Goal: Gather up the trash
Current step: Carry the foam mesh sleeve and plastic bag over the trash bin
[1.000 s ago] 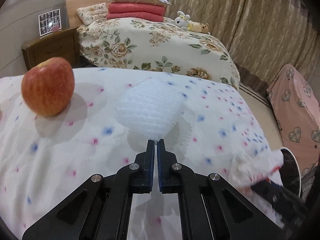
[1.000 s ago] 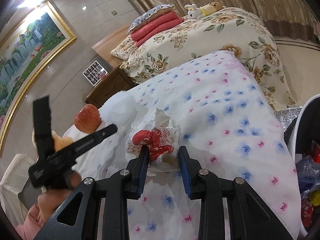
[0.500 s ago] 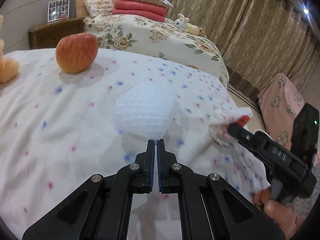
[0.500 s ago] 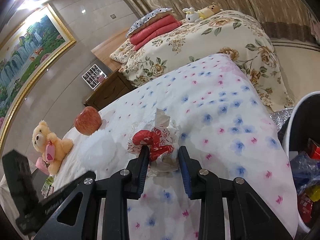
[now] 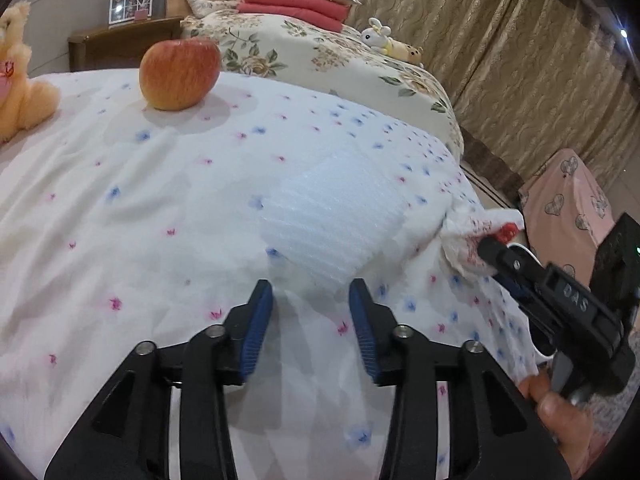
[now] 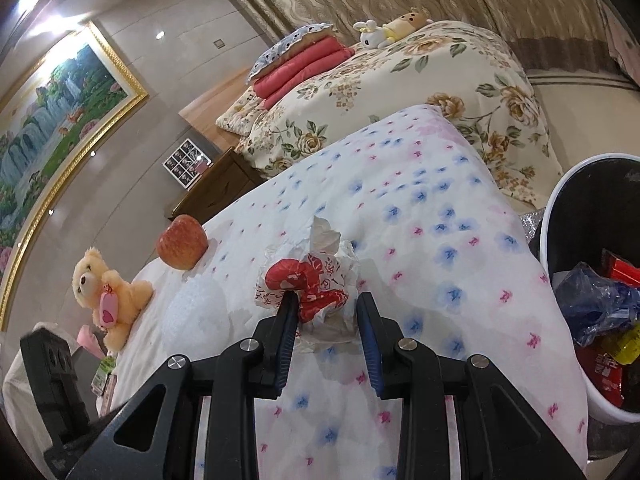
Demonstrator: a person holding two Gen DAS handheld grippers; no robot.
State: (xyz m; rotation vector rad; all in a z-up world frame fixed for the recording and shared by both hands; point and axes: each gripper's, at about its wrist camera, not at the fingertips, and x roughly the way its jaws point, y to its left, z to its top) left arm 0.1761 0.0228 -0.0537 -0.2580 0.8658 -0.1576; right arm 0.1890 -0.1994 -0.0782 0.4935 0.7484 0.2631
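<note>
Now your left gripper (image 5: 311, 294) stands open, its blue pads (image 5: 256, 322) spread apart just short of the foam (image 5: 332, 220), which lies on the bedspread (image 5: 120, 208) toward its right edge. Nothing sits between those fingers. Your right gripper (image 6: 327, 312) is open too, jaws set on either side of the wrapper (image 6: 310, 284), a crumpled white paper with red print; whether the pads touch it, you cannot tell from these views. That wrapper rests near the bedspread's right edge, close to the bin (image 6: 560, 216), which stands beside the bed with packets and a blue bag inside. Farther back on the bedspread, the apple (image 5: 179, 73) sits upright, and the teddy (image 6: 105, 292) lies by the left edge.
</note>
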